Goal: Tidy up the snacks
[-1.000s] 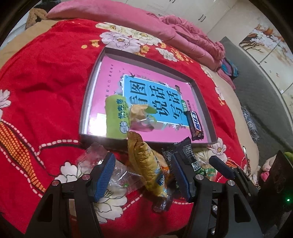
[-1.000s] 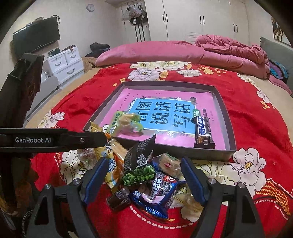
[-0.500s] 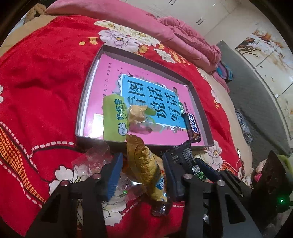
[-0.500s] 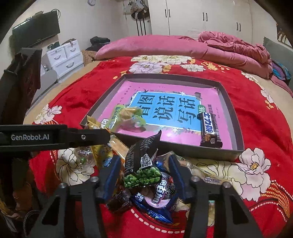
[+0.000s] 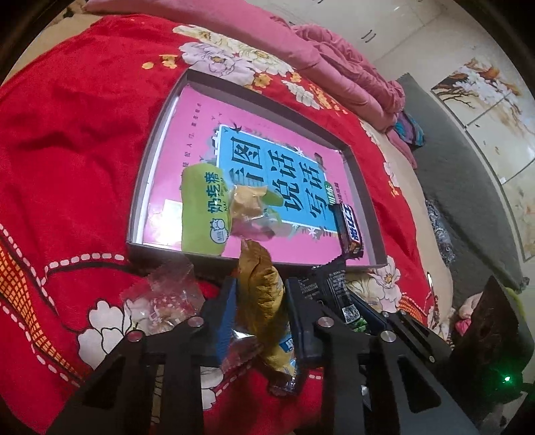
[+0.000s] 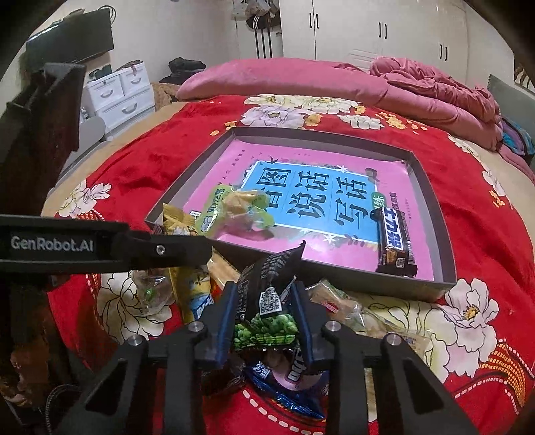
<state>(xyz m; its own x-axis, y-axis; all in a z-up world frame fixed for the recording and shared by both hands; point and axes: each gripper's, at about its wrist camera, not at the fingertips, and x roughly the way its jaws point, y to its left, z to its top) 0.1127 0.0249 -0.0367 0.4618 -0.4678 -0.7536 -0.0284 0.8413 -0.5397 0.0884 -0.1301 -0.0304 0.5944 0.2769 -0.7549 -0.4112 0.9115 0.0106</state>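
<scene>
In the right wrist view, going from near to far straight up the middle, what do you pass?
blue cookie packet → black pea packet, with the right gripper closing on it → near wall of the tray → pink book lying in the tray → red floral blanket → pink quilt → white wardrobe

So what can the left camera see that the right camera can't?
Only the left view shows the painted wall panels and the left gripper, jaws closing on a yellow snack packet. Only the right view shows the white drawers, the wardrobe and the right gripper, jaws closing on a black pea packet. Both show the grey tray, green packet and chocolate bar.
</scene>
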